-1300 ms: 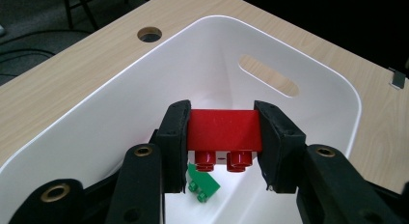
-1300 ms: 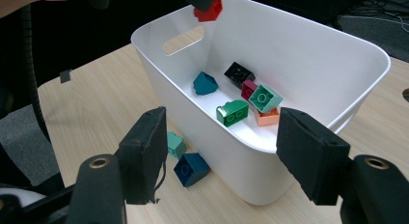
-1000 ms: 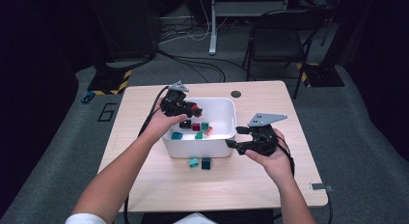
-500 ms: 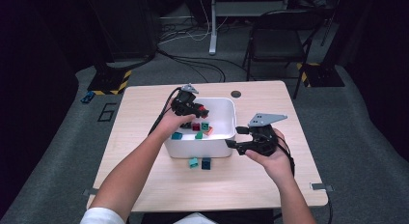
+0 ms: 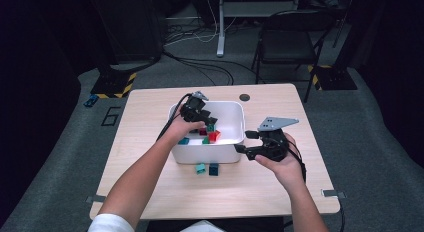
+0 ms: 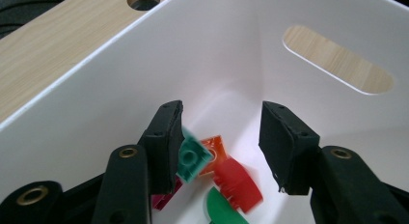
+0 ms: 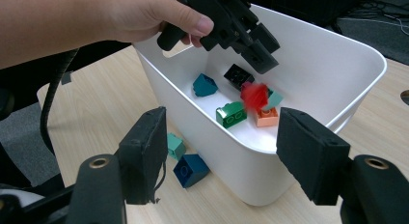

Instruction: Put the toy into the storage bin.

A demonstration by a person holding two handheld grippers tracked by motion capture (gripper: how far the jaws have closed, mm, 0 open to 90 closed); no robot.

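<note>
Red brick [image 7: 254, 96] drops blurred below left gripper [image 6: 219, 137], jaws just spread, over white bin [image 5: 235, 112]; right gripper [image 7: 222, 151] spread at 3 o'clock.

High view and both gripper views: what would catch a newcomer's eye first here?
The white bin at the table's middle, with bright toy bricks inside. The left gripper hangs over it, jaws just opened, and a blurred red brick drops free below them. Two bricks, a light teal one and a dark teal one, lie on the table in front of the bin, and the right gripper waits open at its right side.
</note>
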